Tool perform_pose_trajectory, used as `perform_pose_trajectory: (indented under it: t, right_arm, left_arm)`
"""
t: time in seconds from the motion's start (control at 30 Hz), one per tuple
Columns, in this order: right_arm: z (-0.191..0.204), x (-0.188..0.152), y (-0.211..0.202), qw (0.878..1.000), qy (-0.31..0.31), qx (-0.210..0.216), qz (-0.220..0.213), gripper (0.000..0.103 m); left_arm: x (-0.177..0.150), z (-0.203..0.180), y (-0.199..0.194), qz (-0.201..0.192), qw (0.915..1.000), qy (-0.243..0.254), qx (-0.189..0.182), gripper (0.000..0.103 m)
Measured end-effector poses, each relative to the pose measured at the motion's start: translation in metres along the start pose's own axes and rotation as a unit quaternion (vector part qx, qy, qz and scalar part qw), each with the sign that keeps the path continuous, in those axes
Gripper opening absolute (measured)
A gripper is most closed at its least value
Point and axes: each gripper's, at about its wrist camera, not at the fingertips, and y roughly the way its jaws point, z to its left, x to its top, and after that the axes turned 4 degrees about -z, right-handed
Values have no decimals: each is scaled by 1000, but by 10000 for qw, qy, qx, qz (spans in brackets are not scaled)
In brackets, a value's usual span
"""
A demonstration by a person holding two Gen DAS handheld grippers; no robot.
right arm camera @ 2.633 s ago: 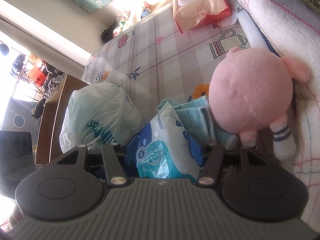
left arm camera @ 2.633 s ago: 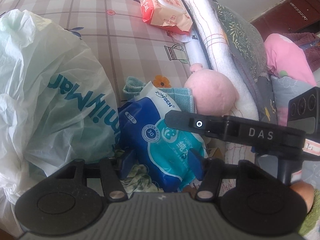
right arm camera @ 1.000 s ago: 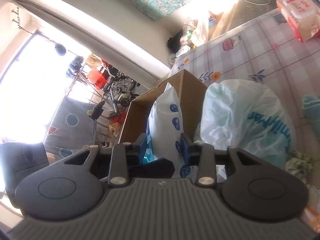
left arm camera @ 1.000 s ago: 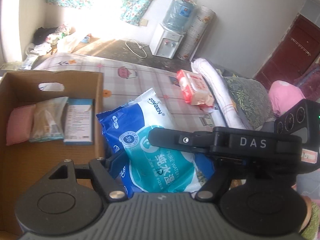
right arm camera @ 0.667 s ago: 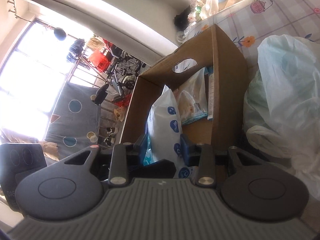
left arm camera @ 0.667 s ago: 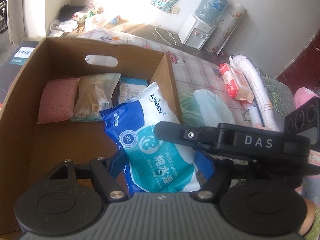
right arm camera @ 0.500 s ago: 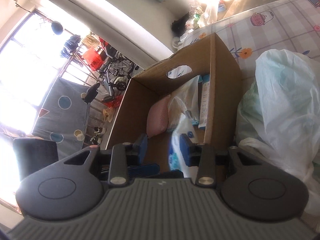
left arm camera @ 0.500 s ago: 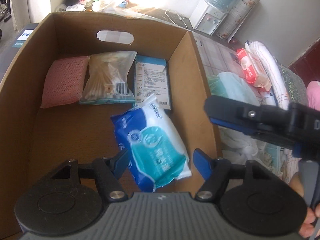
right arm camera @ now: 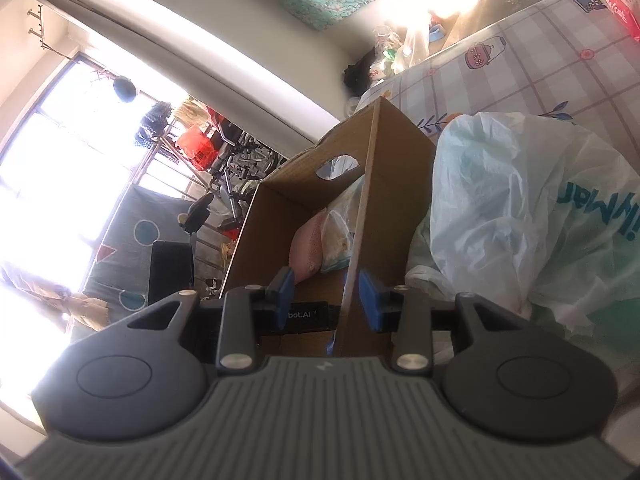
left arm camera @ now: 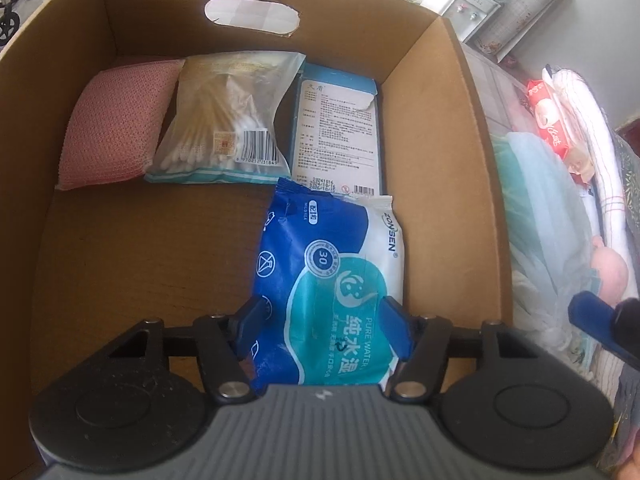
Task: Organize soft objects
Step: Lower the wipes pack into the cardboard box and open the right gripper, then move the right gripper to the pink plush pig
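The wet-wipes pack [left arm camera: 332,280] lay flat in the cardboard box [left arm camera: 452,128], against its right wall, the left gripper [left arm camera: 324,330] straddling it with jaws just narrowing, grip unclear. The right gripper [right arm camera: 326,294], part open, held nothing, astride the wall. Cotton swabs [left arm camera: 224,120] and a pink pad [left arm camera: 112,124] crowded the back; next, lift clear.

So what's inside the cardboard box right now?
Inside the cardboard box: a pink pad, a cotton swab bag, a blue leaflet pack and the wet wipes pack. The wipes cover the leaflet pack's near edge.
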Motion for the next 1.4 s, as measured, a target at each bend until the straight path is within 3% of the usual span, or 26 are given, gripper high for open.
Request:
perform_pose_trajectory:
  t: [0.2, 0.3, 0.43, 0.63, 0.8, 1.0, 1.4]
  right_arm:
    - [-23, -5, -9, 9999, 164, -10, -25, 37]
    - [-30, -12, -18, 9997, 218, -41, -76, 41]
    - [-36, -22, -39, 9995, 190, -74, -247, 46]
    - [-41, -26, -102, 9966, -2, -243, -793, 52]
    - [-53, -30, -160, 9906, -71, -486, -1277, 56]
    - [-76, -50, -200, 9858, 47, -730, -1515, 60]
    - [-122, -86, -243, 9796, 350, -1046, -1680, 61]
  left_arm:
    - [-1, -6, -7, -83, 10000, 15, -14, 63]
    - [-7, -11, -22, -367, 9989, 50, 281, 73]
    - [-18, -21, -55, -869, 9949, 238, 464, 75]
    - [-42, -42, -114, -1808, 9805, 553, 535, 78]
    - [-69, -78, -146, -2249, 9682, 1055, 288, 80]
    - [-104, -138, -147, -2241, 9591, 1713, -214, 80]
    - [-172, -229, -90, -2018, 9401, 2647, -734, 80]
